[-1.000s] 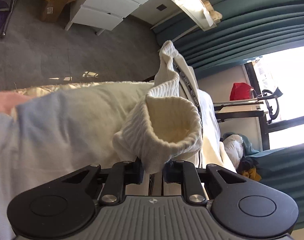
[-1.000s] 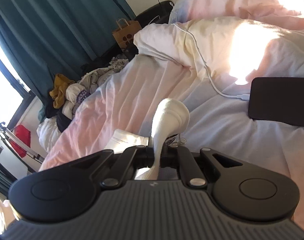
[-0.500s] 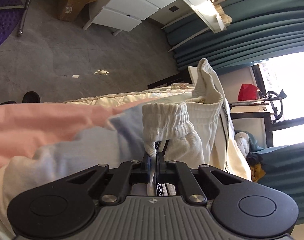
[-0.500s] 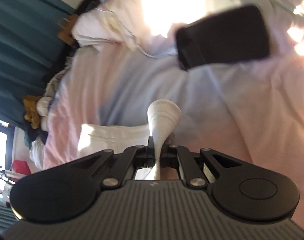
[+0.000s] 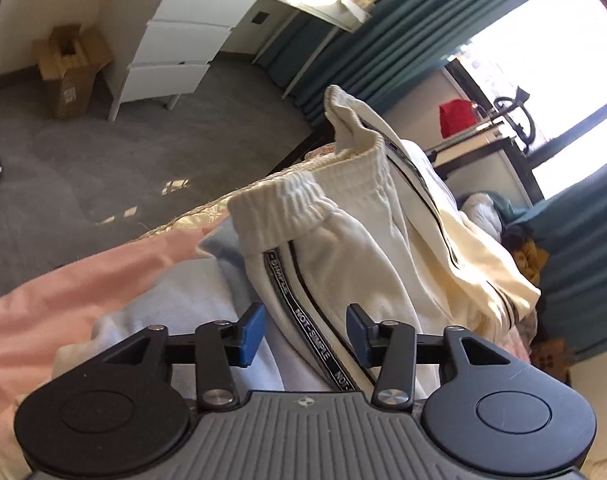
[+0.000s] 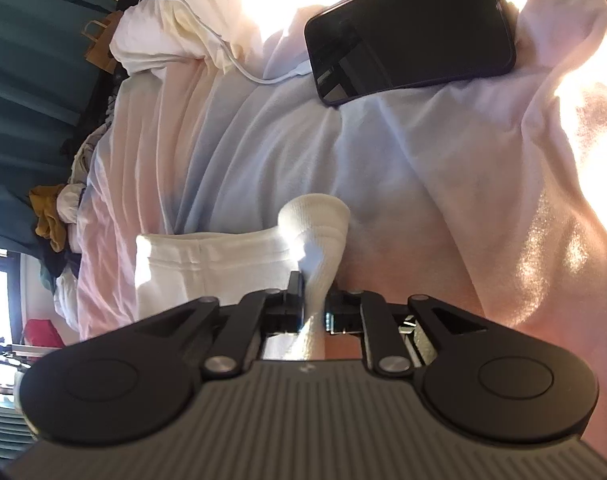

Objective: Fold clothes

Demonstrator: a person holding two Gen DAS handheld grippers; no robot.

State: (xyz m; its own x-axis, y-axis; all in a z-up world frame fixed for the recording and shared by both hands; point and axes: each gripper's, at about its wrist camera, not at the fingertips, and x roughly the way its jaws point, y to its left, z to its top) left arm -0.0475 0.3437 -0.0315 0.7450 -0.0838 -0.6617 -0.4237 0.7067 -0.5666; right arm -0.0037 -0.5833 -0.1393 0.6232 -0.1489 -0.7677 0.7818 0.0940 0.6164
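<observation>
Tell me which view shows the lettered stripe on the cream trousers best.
The left wrist view: the lettered stripe runs down the cream trousers between the open left tool. The right wrist view shows only plain ribbed fabric pinched in the right tool; no stripe.

Phone [image 6: 411, 28] top edge cut off by frame; sweatpants [image 5: 367, 248] lower end hidden behind left gripper [image 5: 303, 334] body.
</observation>
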